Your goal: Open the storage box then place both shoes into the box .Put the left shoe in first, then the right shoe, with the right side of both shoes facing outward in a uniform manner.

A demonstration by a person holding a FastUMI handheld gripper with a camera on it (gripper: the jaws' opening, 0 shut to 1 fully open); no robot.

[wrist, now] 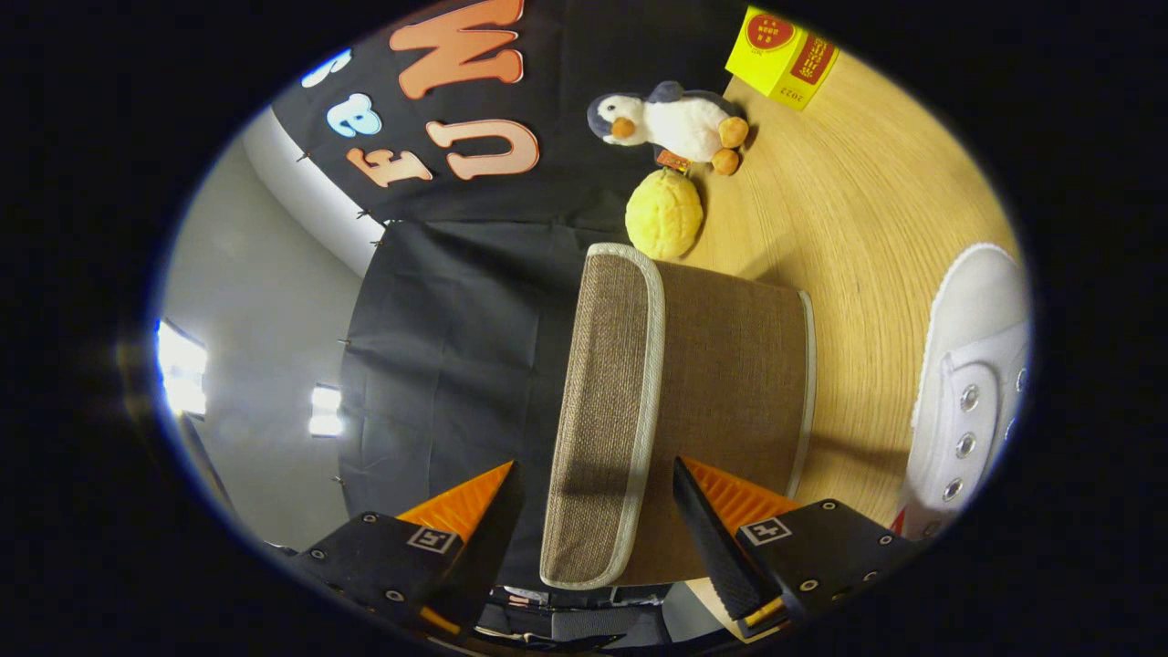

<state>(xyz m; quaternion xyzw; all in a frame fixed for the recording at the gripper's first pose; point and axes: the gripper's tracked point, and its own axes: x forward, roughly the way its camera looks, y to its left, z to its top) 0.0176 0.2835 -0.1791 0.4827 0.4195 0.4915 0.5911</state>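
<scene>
The view is rolled on its side. A brown woven storage box (735, 365) with pale trim stands on the wooden table (867, 219). Its lid (607, 401) is on, and the lid's edge lies between my fingers. My gripper (595, 464) is open and straddles that lid edge: one fingertip (497, 488) stands a little off the lid's top, the other fingertip (703, 511) lies against the box's side just under the rim. A white lace-up shoe (972, 383) lies on the table beyond the box, on the table side of the fingers.
A yellow round plush (663, 216) sits right by the box's far end. A penguin plush (680, 123) lies past it, and a yellow carton (782, 55) stands further out on the table. The black cloth wall hangs behind the box.
</scene>
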